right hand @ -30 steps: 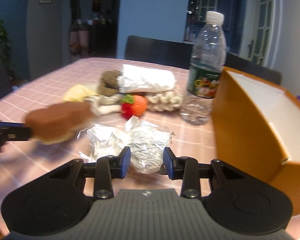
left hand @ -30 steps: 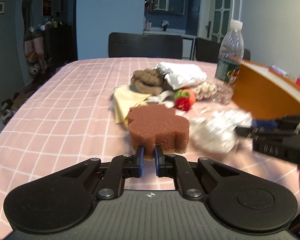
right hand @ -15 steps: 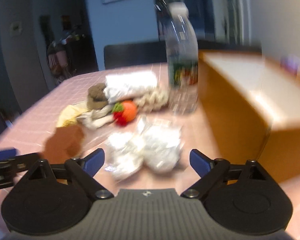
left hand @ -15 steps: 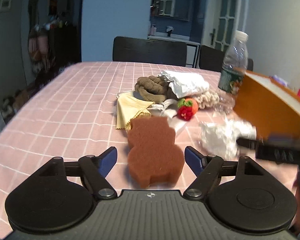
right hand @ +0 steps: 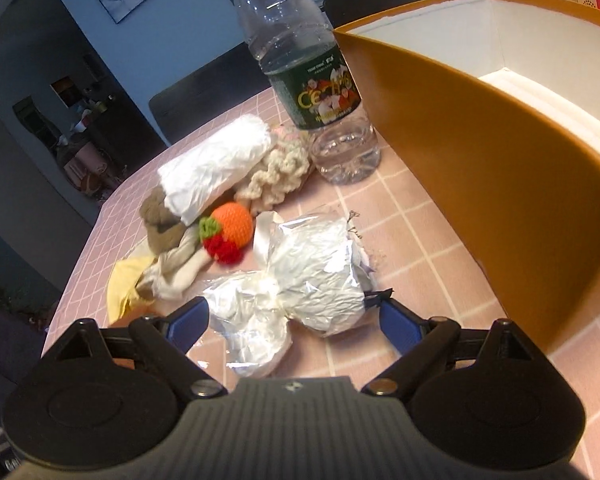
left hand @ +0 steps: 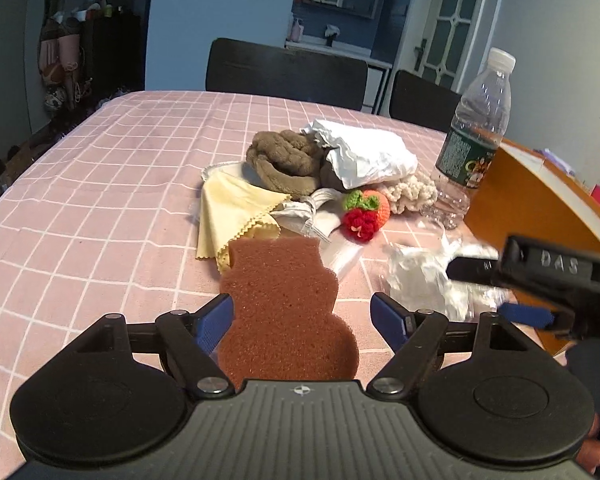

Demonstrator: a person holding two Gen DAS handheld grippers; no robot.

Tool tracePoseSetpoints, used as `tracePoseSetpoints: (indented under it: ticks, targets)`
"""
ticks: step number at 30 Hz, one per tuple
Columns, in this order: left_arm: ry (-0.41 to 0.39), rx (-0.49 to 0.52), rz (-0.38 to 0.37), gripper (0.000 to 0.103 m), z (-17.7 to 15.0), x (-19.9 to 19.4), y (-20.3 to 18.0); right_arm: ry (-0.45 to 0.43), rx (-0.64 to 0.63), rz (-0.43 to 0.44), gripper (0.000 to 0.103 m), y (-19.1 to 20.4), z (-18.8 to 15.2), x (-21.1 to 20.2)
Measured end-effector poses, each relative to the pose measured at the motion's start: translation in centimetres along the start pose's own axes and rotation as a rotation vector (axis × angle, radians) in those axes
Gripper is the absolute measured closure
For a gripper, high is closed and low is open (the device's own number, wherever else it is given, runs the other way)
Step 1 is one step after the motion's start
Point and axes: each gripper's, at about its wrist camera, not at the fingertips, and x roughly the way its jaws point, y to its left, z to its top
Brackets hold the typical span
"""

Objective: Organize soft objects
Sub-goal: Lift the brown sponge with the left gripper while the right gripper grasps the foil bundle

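Low over the pink checked worktop [left hand: 100,184], the left tool [left hand: 302,316] points forward with its blue-padded fingers [left hand: 216,318] spread wide on either side of a brown bear-shaped sponge [left hand: 284,312], which lies flat on the cloth; the left pad is just beside the sponge's edge, the right pad stands apart from it. A second ago these fingers were pinched on the sponge's near edge; they have since opened and the sponge sits nearer the camera. The right tool [right hand: 294,320] tilts downward, its fingers likewise wide apart around a crinkled white plastic-wrapped bundle [right hand: 300,284], gripping nothing; a second ago its jaws were much narrower around the same bundle. In the left view, the right tool [left hand: 540,280] comes in from the right edge over that bundle. Beyond the sponge lie a yellow cloth [left hand: 236,208], a grey knotted rag [left hand: 312,212], a crocheted orange fruit with red berries [right hand: 230,234], a brown braided plush [left hand: 284,164], a white wrapped roll [right hand: 216,170] and a cream knitted piece [right hand: 278,176]. A clear water bottle [right hand: 304,72] stands upright next to an open orange box [right hand: 500,168], whose wall rises close on the right of the right tool.
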Motion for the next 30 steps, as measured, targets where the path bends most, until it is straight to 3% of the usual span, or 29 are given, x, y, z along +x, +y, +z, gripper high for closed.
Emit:
tracePoseSetpoints:
  ticks: [5,13,18,30]
  targets:
    - [0.041,0.028,0.029,0.011,0.4,1.3,-0.6,0.000,-0.005,-0.057,0.012,0.2,1.2,1.5]
    - [0.098,0.051,0.102,0.010,0.5,3.0,-1.2,0.022,-0.040,-0.069,0.012,0.4,1.6,3.3]
    - [0.132,0.050,0.127,0.012,0.1,3.8,-1.1,0.012,-0.099,-0.024,0.032,0.8,1.7,3.3]
    - [0.132,0.055,0.135,0.026,-0.1,3.7,-1.5,-0.054,-0.224,0.009,0.051,1.5,2.1,0.5]
